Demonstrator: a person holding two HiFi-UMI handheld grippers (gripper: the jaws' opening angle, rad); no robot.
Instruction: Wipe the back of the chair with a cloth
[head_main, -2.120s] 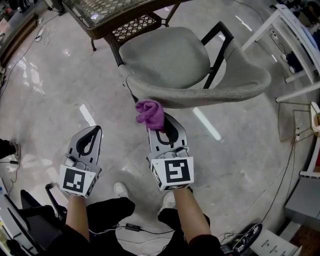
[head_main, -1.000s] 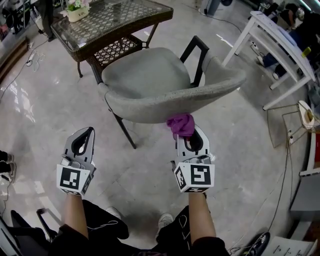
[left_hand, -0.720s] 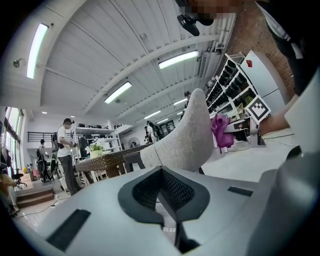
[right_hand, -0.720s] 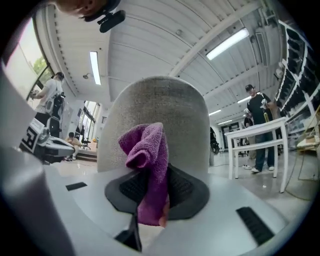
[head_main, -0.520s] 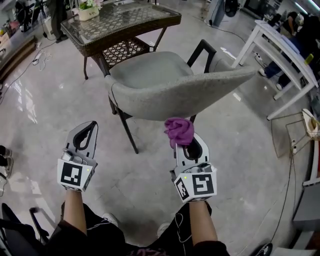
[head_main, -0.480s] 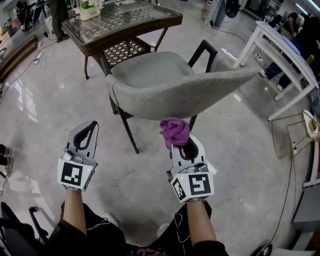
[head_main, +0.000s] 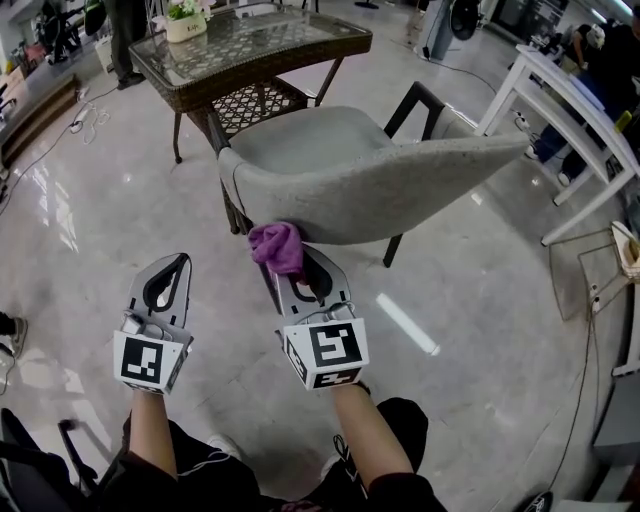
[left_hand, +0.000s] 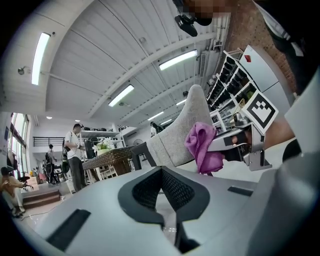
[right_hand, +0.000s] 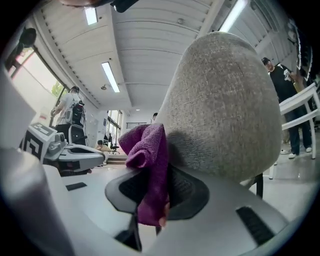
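- The right gripper (head_main: 291, 268): jaws closed on the purple cloth (head_main: 277, 246), one fold pinched between them, the bunched rest standing out past the tips.
- Cloth position: on the outer face of the grey chair back (head_main: 420, 182), at its lower edge, near the end that lies left in the head view. The right gripper view shows cloth against fabric with a close shadow; we take it as touching.
- The left gripper (head_main: 176, 266): jaws closed on nothing, tips together, held low over the floor (head_main: 90, 220), well apart from the chair (head_main: 350, 160). We judge it idle.
- The chair stands upright, its seat (head_main: 300, 138) facing away from us toward the glass-topped wicker worktop (head_main: 270, 35). The back curves round with its outer face toward us.
- Step in hand, as we judge it: the wipe itself, cloth at one end of the back. How much is done we cannot tell; the fabric shows no track.
- Next move calls for steady light pressure and a sweep along the curve toward the right end. The wrist should turn with the bend so the cloth, not the hard jaw tips, meets the upholstery.
- Watch: the grip is on one fold only, and rough textile could tug the cloth loose. The chair looks light on a polished floor and might slide under a hard push; the free left gripper could steady it.
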